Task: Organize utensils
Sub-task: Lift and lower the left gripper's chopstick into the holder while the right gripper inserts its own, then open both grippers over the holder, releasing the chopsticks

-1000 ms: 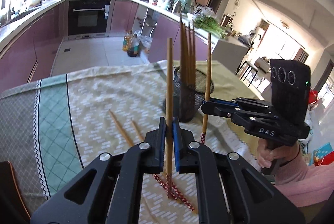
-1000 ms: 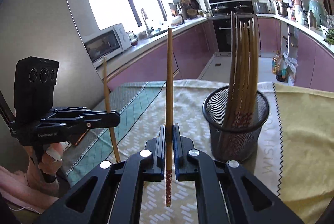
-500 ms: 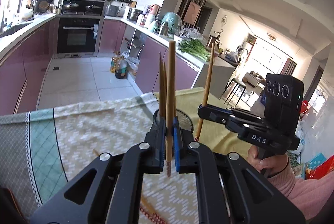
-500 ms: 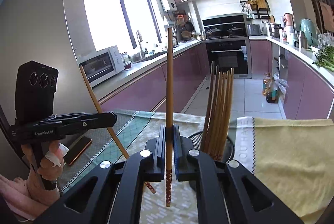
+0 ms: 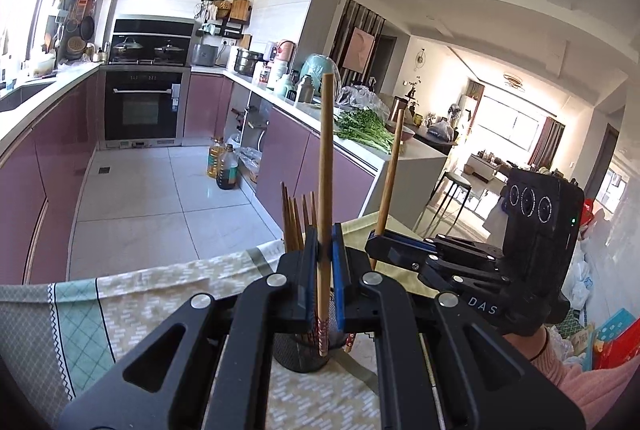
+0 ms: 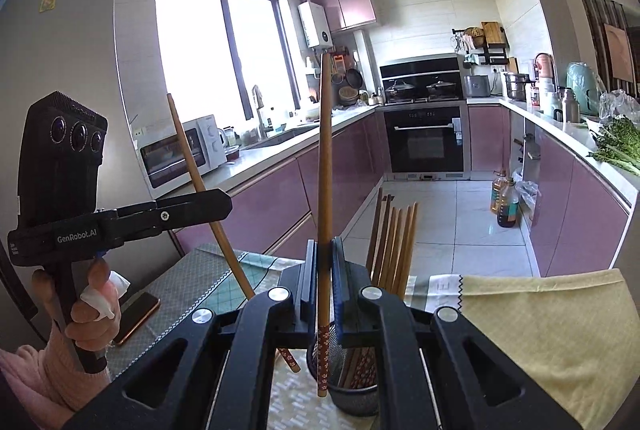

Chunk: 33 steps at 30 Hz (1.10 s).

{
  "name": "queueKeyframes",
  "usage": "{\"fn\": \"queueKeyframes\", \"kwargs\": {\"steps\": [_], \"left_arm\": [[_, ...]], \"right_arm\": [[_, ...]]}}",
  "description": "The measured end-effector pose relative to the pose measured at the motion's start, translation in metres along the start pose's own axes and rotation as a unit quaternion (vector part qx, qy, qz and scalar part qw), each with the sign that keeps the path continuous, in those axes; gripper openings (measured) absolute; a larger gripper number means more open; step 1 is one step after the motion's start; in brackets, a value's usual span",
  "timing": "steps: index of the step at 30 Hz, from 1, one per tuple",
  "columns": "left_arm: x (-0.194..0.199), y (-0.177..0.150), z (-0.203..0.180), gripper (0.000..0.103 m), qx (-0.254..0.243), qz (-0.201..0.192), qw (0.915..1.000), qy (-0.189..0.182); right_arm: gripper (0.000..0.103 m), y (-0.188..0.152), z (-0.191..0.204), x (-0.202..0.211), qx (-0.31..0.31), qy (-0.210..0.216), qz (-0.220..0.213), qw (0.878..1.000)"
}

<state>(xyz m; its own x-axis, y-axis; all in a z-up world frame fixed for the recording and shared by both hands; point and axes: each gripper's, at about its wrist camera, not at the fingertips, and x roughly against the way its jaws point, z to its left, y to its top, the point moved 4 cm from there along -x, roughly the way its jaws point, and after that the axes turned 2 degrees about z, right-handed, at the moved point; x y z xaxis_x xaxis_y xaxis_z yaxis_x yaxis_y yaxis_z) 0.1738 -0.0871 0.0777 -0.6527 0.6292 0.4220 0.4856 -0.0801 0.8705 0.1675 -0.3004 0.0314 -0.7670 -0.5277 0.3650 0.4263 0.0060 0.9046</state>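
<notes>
In the left wrist view, the table (image 5: 168, 282) at the bottom carries a cloth (image 5: 80, 326) in grey, green and pale patterned bands, with a kitchen floor and purple cabinets beyond it. The left claw (image 5: 327, 282) is clenched on a single chopstick (image 5: 326, 165) that stands nearly upright, its patterned red tip hanging over the black mesh cup (image 5: 300, 356) just below the jaws. Other chopsticks (image 5: 296, 222) already stand in that cup, their tops showing just left of the held one. To the right, the right claw (image 5: 380, 250), held by a person's hand in a pink sleeve, grips a second chopstick (image 5: 390, 173) that leans slightly, its lower end near the cup's rim. In the right wrist view, the left claw (image 6: 224, 205) at the left pinches its chopstick (image 6: 204, 197) at a slant, a phone (image 6: 136, 318) lies on the cloth below it, and the right claw (image 6: 323, 282) at centre clamps its own upright chopstick (image 6: 325, 189), tip over the cup (image 6: 356, 396), with a yellow cloth (image 6: 540, 326) at the right
</notes>
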Motion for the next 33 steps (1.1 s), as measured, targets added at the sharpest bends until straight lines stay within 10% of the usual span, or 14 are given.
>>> {"fn": "queueKeyframes", "kwargs": {"steps": [33], "left_arm": [[-0.112, -0.054, 0.016, 0.008, -0.04, 0.173, 0.983, 0.047]], "right_arm": [[0.007, -0.048, -0.031, -0.065, -0.032, -0.049, 0.114, 0.992]]}}
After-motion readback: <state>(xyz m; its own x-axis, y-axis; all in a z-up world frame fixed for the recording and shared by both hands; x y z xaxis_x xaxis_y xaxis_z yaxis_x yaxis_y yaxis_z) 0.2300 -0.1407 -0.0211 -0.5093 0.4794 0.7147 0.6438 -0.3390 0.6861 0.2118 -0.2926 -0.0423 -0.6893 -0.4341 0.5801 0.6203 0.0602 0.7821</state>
